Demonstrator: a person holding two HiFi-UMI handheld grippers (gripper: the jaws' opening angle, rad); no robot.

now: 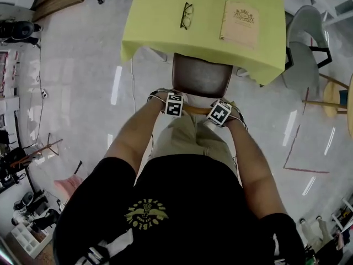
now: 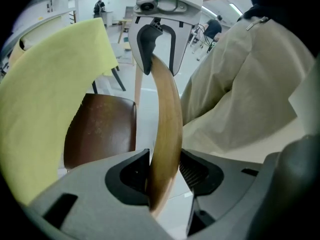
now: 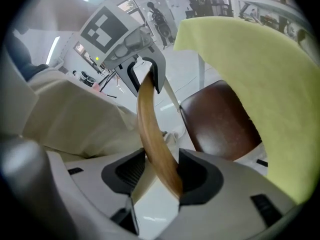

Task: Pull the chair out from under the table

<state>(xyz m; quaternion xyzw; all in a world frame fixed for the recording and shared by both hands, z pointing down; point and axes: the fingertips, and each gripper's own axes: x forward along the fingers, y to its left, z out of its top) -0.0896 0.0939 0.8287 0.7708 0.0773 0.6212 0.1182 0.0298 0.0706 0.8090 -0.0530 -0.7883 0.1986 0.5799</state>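
The left gripper (image 2: 165,176) and right gripper (image 3: 155,176) are clamped on the chair backrest (image 1: 196,110). If the backrest is pulled unevenly, the curved rail may be lost from the right jaws.

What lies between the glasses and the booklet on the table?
Nothing; the head view shows bare yellow tablecloth between glasses and booklet.
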